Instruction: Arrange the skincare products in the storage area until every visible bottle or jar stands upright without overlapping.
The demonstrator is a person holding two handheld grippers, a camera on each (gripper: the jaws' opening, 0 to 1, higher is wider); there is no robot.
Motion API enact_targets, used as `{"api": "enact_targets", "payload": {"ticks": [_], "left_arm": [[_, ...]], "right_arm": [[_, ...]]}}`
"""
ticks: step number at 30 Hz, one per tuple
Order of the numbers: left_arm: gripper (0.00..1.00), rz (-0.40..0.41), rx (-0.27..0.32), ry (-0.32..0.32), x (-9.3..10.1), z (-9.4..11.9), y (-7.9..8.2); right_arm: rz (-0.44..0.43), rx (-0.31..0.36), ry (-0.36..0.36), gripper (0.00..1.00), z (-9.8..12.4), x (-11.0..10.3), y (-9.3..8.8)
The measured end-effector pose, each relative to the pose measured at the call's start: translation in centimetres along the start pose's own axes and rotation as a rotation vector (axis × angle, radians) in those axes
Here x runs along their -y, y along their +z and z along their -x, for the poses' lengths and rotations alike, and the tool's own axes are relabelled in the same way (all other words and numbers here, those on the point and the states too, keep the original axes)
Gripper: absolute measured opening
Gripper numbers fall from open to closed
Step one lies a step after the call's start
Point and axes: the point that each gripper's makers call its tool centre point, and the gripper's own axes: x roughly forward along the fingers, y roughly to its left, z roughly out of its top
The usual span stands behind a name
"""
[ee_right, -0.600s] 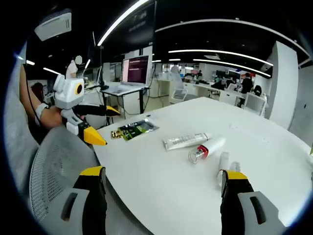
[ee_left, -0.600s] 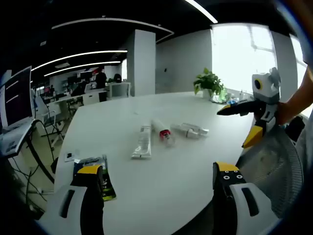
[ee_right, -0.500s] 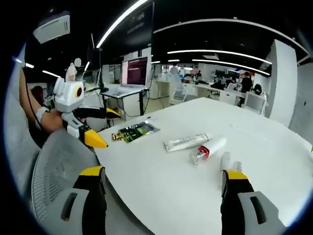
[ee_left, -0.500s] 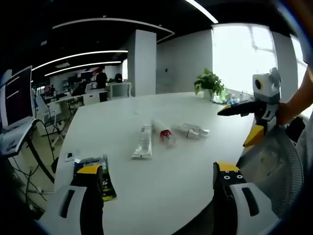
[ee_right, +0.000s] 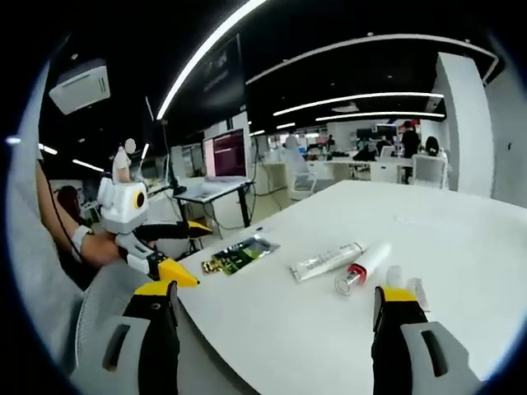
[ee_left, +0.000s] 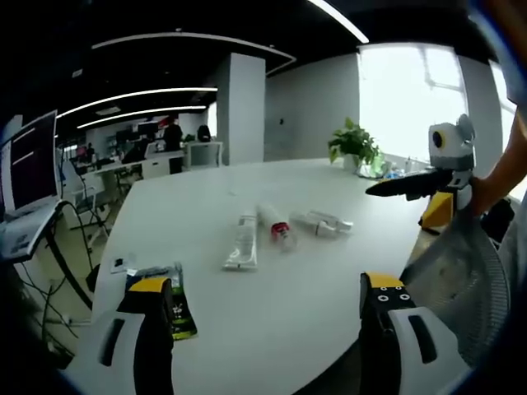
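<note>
Both hand-held grippers, left (ee_left: 262, 298) and right (ee_right: 274, 306), hover wide-jawed, level, before the table (ee_left: 272, 304)

A smooth, matt white top is seen on the table (ee_left: 272, 304), with a faint sheen from the window. The tube (ee_left: 241, 240) looks like soft white plastic, the bottle (ee_left: 323, 220) like clear glossy plastic, and the packet (ee_left: 177, 306) like shiny printed foil. The chair back (ee_left: 449, 276) is made of grey woven mesh, and the jaw tips are capped in matt yellow plastic.
</note>
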Motion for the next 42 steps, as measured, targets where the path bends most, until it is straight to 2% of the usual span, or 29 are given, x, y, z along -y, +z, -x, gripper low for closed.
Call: {"api": "enact_targets", "payload": {"ticks": [8, 12, 18, 25, 32, 36, 38, 42], "left_arm": [[0.92, 0.004, 0.002, -0.009, 0.2, 0.0, 0.1], [0.93, 0.000, 0.001, -0.011, 0.3, 0.0, 0.1], [0.99, -0.015, 0.004, -0.005, 0.3, -0.1, 0.2], [0.99, -0.025, -0.010, -0.001, 0.2, -0.1, -0.1], [0.99, -0.024, -0.023, 0.003, 0.1, -0.2, -0.3], [0.99, -0.028, -0.035, 0.009, 0.0, -0.3, -0.6], [0.99, -0.031, -0.036, 0.010, 0.0, -0.3, -0.6], [0.99, -0.052, -0.055, -0.003, 0.4, -0.5, -1.1]], "right_arm": [[0.030, 0.009, -0.070, 0.99, 0.1, 1.3, 0.1], [0.019, -0.002, -0.092, 0.99, 0.0, 1.9, -0.2], [0.028, -0.031, -0.105, 0.99, 0.0, 2.3, -0.8], [0.061, -0.073, -0.110, 0.99, -0.4, 2.3, -1.6], [0.035, -0.091, -0.114, 0.99, -0.4, 2.8, -1.6], [0.023, -0.092, -0.124, 0.99, -0.2, 3.7, -0.5], [0.076, -0.098, -0.121, 0.99, -0.3, 4.3, 0.6], [0.176, -0.119, -0.053, 0.99, -1.3, 4.9, 3.0]]}}
